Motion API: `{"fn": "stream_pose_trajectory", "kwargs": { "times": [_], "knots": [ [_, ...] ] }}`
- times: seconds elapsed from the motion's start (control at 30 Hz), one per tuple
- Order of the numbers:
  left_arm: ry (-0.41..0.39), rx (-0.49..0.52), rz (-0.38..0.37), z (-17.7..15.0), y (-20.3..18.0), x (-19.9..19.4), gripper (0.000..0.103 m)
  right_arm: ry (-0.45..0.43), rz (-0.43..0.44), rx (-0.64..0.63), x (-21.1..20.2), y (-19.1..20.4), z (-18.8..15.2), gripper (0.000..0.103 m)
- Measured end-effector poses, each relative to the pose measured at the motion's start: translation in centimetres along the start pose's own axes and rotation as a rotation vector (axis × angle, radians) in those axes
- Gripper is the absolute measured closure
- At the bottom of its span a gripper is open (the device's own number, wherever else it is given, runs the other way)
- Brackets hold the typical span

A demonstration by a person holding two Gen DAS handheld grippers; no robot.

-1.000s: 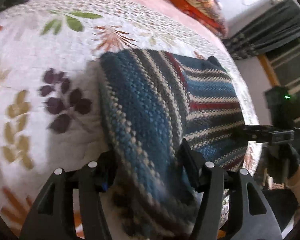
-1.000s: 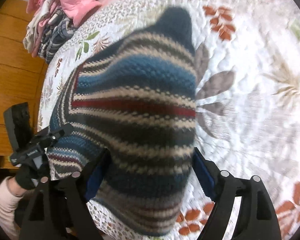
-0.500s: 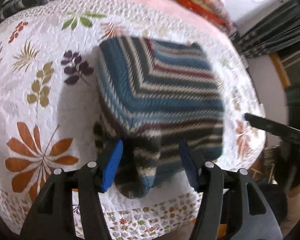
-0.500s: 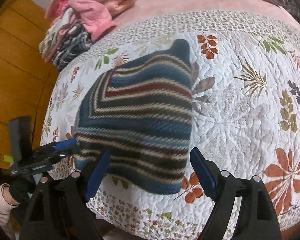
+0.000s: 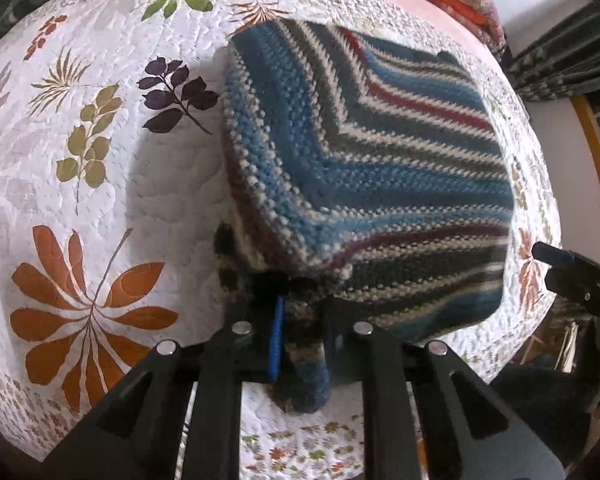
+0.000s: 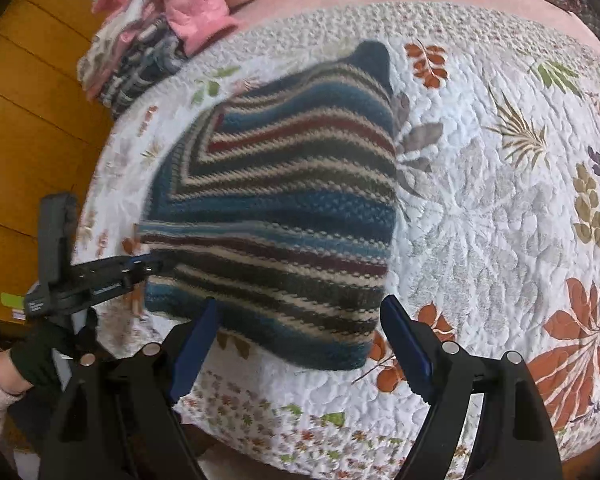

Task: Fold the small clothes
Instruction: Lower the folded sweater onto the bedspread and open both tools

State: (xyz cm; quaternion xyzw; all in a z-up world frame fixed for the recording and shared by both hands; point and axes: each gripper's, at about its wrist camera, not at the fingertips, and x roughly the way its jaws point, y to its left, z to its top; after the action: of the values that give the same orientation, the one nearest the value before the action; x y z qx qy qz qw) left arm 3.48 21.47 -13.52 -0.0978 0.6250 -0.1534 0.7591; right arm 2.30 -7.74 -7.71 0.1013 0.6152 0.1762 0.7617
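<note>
Covering most of both views, a white quilt (image 5: 100, 168) printed with leaves is spread over the bed, and a heap of pink and plaid clothes (image 6: 160, 40) sits at its far corner in the right wrist view. On the quilt near the bed's front edge lies the striped knit garment (image 5: 360, 168), blue, grey, cream and dark red, apparently folded over once so its stripes meet in a chevron. It lies straight ahead of both claws, its long edge running across from one to the other.

The left claw (image 5: 300, 320) is clamped on the garment's near left corner, a tongue of knit hanging between its closed fingers. The right claw (image 6: 300, 332) stands apart, jaws wide, just short of the near edge with nothing between them. A gloved hand (image 6: 40, 356) carries the left tool.

The left side holds the cloth, so the coming fold likely turns on that pinched corner being carried away across the garment.
</note>
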Motion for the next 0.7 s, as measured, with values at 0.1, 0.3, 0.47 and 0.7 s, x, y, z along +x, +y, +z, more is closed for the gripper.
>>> {"fn": "stream_pose_trajectory", "kwargs": {
  "times": [0.1, 0.3, 0.47, 0.7],
  "knots": [
    [0.0, 0.034, 0.015, -0.2, -0.1, 1.0, 0.085, 0.038, -0.095, 0.0, 2.0, -0.6, 0.0, 0.021],
    [-0.02, 0.088, 0.024, -0.5, -0.9, 1.5, 0.083, 0.14, -0.183, 0.017, 5.8, -2.3, -1.2, 0.021],
    [-0.038, 0.043, -0.023, -0.4, -1.2, -0.1, 0.073, 0.119, -0.155, 0.051, 4.7, -2.3, -0.9, 0.021],
    [-0.203, 0.023, -0.052, -2.0, -3.4, -7.1, 0.045, -0.067, -0.178, -0.002, -1.9, 0.7, -0.5, 0.008]
  ]
}}
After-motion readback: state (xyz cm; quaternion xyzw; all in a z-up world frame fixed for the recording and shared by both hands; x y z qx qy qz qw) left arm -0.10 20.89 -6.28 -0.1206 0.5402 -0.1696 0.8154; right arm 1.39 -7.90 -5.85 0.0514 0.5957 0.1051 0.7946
